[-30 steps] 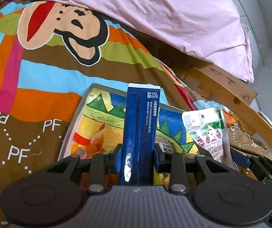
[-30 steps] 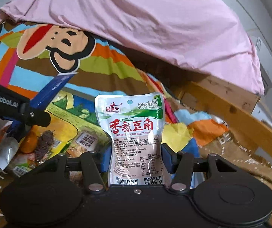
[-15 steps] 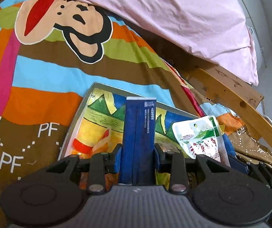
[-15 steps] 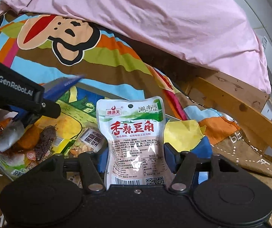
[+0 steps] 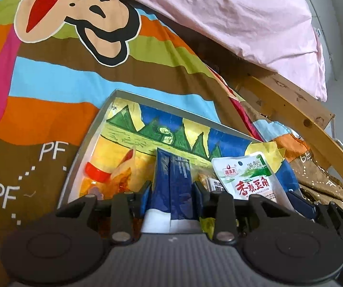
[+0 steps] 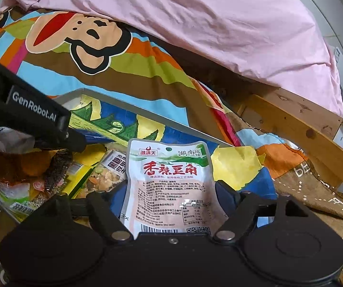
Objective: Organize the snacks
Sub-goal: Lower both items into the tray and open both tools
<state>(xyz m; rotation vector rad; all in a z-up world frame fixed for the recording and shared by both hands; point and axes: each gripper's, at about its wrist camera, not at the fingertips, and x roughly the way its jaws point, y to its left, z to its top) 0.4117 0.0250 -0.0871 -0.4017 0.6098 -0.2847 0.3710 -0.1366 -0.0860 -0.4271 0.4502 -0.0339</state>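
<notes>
In the left wrist view, low in the middle of the frame, we see the left gripper [image 5: 172, 191] clamped on a dark blue packet [image 5: 174, 181], its blue pads pressing both sides. The packet stands upright over a grey tray [image 5: 92, 129] that lies on a striped bedspread [image 5: 52, 83] with a cartoon monkey at the upper left. An orange snack bag [image 5: 109, 177] lies in the tray left of the packet, and a white pouch [image 5: 248, 179] with red characters sits at the right.

In the right wrist view the right gripper [image 6: 170, 191] has just been opening; its jaws stand apart with the white pouch [image 6: 169, 181] lying between them at lower centre, over the tray's right end. A pink sheet [image 6: 195, 24] fills the top of the frame
</notes>
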